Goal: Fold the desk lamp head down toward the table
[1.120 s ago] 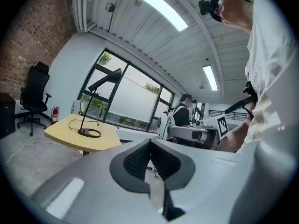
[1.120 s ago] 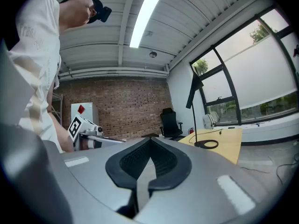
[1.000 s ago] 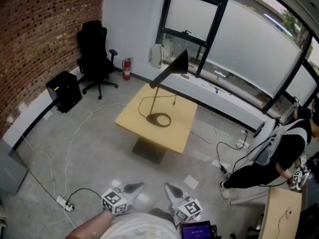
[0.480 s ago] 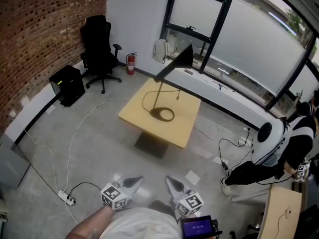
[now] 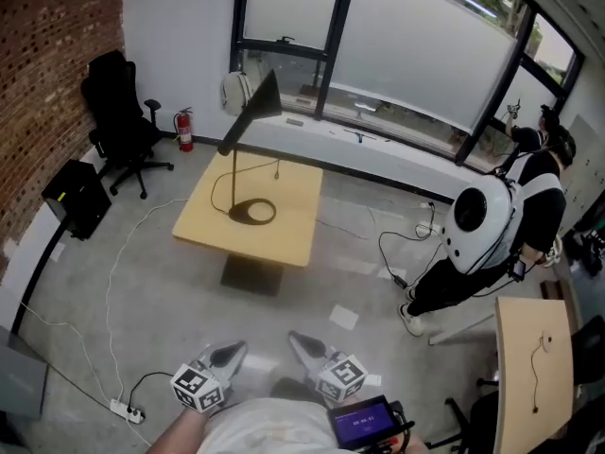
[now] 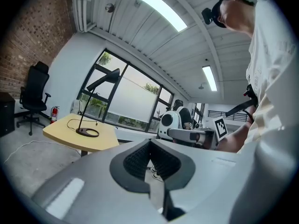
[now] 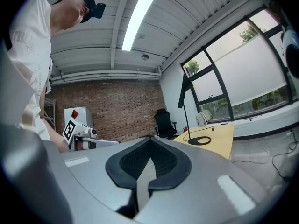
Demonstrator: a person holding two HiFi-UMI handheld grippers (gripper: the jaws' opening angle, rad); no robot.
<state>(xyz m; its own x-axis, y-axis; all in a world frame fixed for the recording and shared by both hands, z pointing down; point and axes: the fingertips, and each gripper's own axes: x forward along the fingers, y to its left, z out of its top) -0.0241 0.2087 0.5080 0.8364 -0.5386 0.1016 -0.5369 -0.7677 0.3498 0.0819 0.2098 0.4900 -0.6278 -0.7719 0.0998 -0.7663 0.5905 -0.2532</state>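
A black desk lamp (image 5: 249, 112) stands on a light wooden table (image 5: 284, 225) in the middle of the room, its conical head raised on a thin stem above a ring base (image 5: 251, 212). The lamp (image 6: 103, 78) shows far off at left in the left gripper view, and the lamp (image 7: 185, 90) also appears distant in the right gripper view. My left gripper (image 5: 230, 355) and right gripper (image 5: 301, 345) are low at the bottom of the head view, well short of the table. Both are shut with nothing between their jaws.
A black office chair (image 5: 118, 112) and a red fire extinguisher (image 5: 184, 129) stand by the back wall, a black box (image 5: 74, 197) by the brick wall. A person in white and black (image 5: 492, 230) bends at right beside a second table (image 5: 534, 367). Cables and a power strip (image 5: 125, 410) cross the floor.
The head view has swung right: table and lamp shifted left in the picture and the person at right came further into view. Both grippers stay shut, low in the picture.
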